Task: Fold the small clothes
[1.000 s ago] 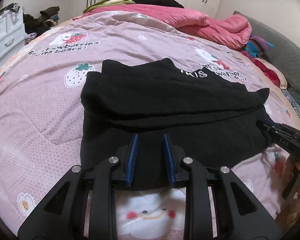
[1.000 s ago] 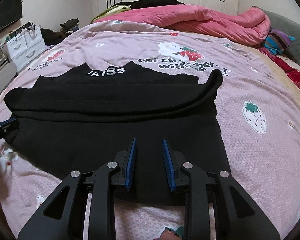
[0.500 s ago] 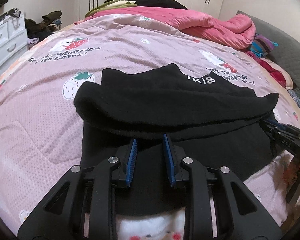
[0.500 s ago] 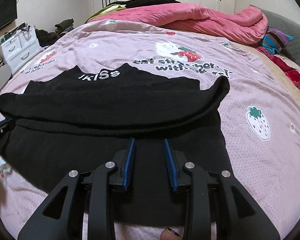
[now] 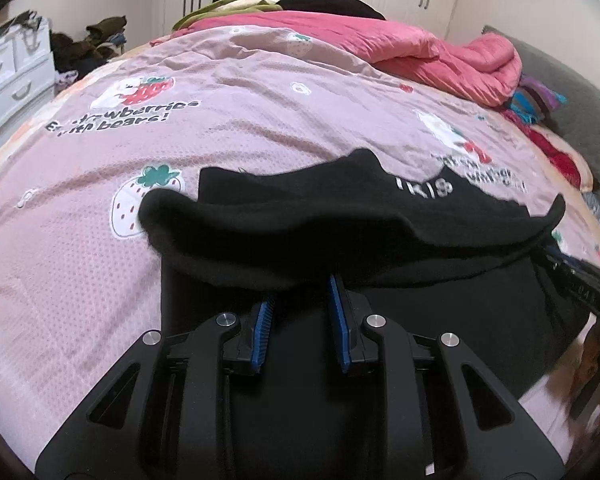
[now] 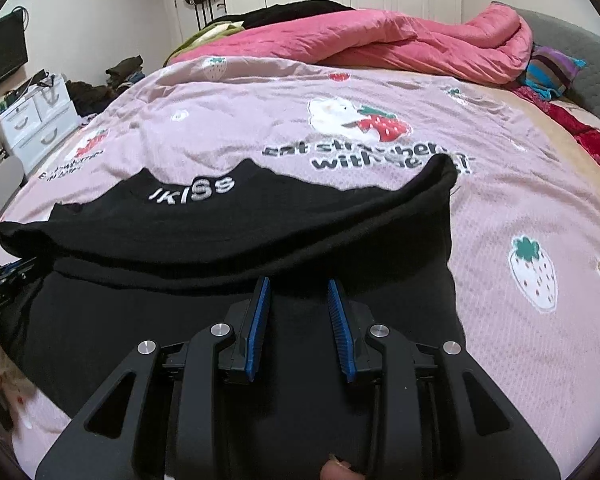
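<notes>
A black top (image 5: 380,220) with white "IKISS" lettering at the collar lies on the pink strawberry-print bedcover (image 5: 240,128). A thick rolled fold of it runs across its full width, ends curling up. My left gripper (image 5: 300,292) sits over the lower half, black fabric filling the narrow gap between its blue pads (image 5: 260,332); the fold hides the left fingertip. My right gripper (image 6: 298,282) holds the same top (image 6: 220,220) further right, tips right at the fold. Each view catches the other gripper at its edge: the right one (image 5: 580,280) and the left one (image 6: 4,280).
A bunched pink quilt (image 6: 380,40) and dark clothes lie at the bed's far end. Striped and red cushions (image 6: 552,68) rest against the grey headboard on the right. White drawers (image 6: 36,124) stand left of the bed, wardrobes behind. A thumb tip (image 6: 336,470) shows below.
Both grippers have travelled forward toward the collar. The rolled fold has advanced with them and risen, now reaching the fingertips and overlapping the strawberry print. The white bear print below the left gripper is now covered.
</notes>
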A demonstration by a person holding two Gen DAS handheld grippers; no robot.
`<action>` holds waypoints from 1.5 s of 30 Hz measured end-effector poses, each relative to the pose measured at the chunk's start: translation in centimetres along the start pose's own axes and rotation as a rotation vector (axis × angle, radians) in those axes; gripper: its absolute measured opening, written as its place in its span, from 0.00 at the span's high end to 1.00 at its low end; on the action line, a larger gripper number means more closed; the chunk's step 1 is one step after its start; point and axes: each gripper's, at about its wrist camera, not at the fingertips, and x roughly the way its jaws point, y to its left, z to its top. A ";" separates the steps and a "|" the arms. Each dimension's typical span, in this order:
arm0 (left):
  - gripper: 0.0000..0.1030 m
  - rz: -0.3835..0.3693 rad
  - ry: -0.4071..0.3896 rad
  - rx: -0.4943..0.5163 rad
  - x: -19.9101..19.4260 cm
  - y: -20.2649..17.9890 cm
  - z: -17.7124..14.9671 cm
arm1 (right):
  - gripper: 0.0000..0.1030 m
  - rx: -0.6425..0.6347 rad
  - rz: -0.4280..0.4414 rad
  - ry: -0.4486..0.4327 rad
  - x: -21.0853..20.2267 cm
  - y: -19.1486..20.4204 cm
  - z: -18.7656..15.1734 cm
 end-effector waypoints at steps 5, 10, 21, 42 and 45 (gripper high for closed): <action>0.79 0.025 -0.039 -0.010 -0.1 0.5 1.4 | 0.71 0.028 -0.002 -0.020 0.3 -0.7 1.1; 0.78 0.054 -0.112 -0.029 -1.2 1.7 3.0 | 0.71 0.040 -0.051 -0.064 0.1 -2.1 2.4; 0.54 0.065 -0.029 -0.146 0.7 6.0 3.2 | 0.56 0.114 -0.145 0.022 2.2 -7.3 3.3; 0.97 0.108 -0.147 -0.067 -1.0 4.7 4.3 | 0.94 0.142 -0.093 -0.118 0.0 -7.8 4.1; 0.97 0.123 -0.096 -0.065 0.5 4.9 3.8 | 0.94 0.144 -0.114 -0.083 1.1 -8.0 3.6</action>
